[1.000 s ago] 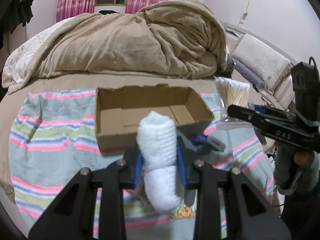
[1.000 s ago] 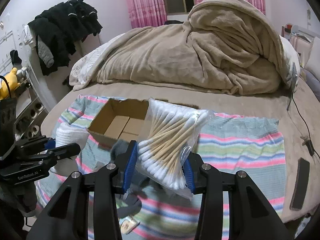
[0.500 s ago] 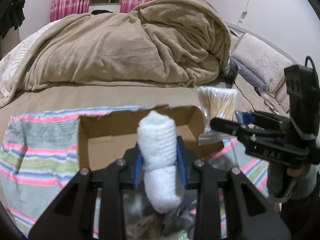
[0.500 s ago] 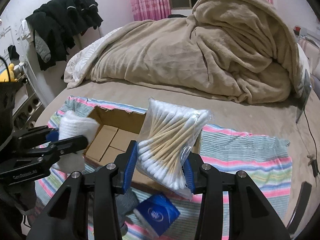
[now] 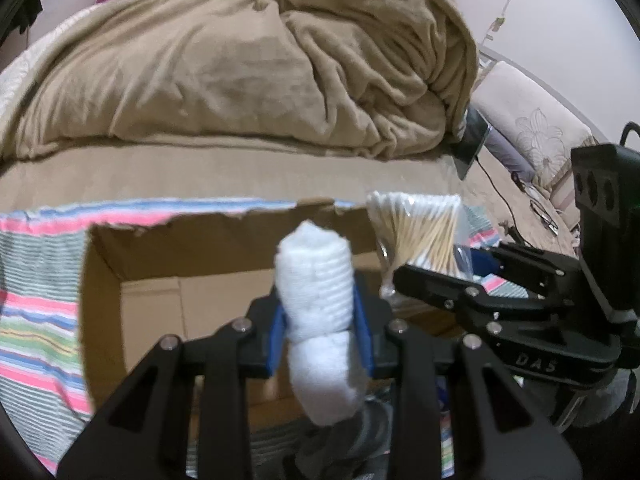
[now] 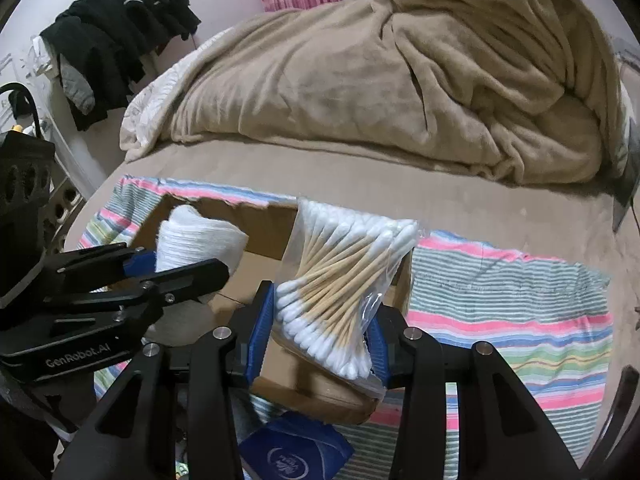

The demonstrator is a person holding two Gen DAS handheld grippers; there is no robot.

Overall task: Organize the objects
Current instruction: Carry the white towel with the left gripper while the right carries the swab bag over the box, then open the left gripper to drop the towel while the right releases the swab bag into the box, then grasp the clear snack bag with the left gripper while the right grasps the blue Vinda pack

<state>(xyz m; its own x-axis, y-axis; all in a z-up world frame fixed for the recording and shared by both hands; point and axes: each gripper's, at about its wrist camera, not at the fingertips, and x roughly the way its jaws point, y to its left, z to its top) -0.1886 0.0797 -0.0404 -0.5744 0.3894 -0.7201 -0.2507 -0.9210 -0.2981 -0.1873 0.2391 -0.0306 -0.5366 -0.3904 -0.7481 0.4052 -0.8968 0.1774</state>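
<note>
Your left gripper (image 5: 320,322) has its fingers clamped on a rolled white towel (image 5: 318,300), the blue pads pressing its sides, the roll standing up along the fingers with its lower end bulging out beneath them. Your right gripper (image 6: 316,334) is closed on a clear bag of cotton swabs (image 6: 340,284); the pads pinch the bag's lower half and the swabs fan upward and to the right.

Both loads now hang over the open cardboard box (image 5: 160,280) that sits on the striped cloth (image 6: 500,304) on the bed. In the left wrist view the towel is in front of the box floor, roughly mid-box, with the box stretching further to the left of it. In the right wrist view the swab bag covers the box's right end, its top about level with the torn far wall. So the towel is on the left side and the bag on the right side of the same box, and the two grippers are close beside each other, the right one's fingers just next to the towel in the left wrist view.

What the drop turns on, I judge, is that the box's long axis runs left to right across both views, while each item stands upright along your fingers. Lower each one and tip it so it lies along the floor instead of propped on a wall. The left side has more free floor, so let the towel go there and keep the bag to the right, so the grippers do not knock together.

A blue packet (image 6: 292,450) lies on the cloth just in front of the box, not yet packed.
</note>
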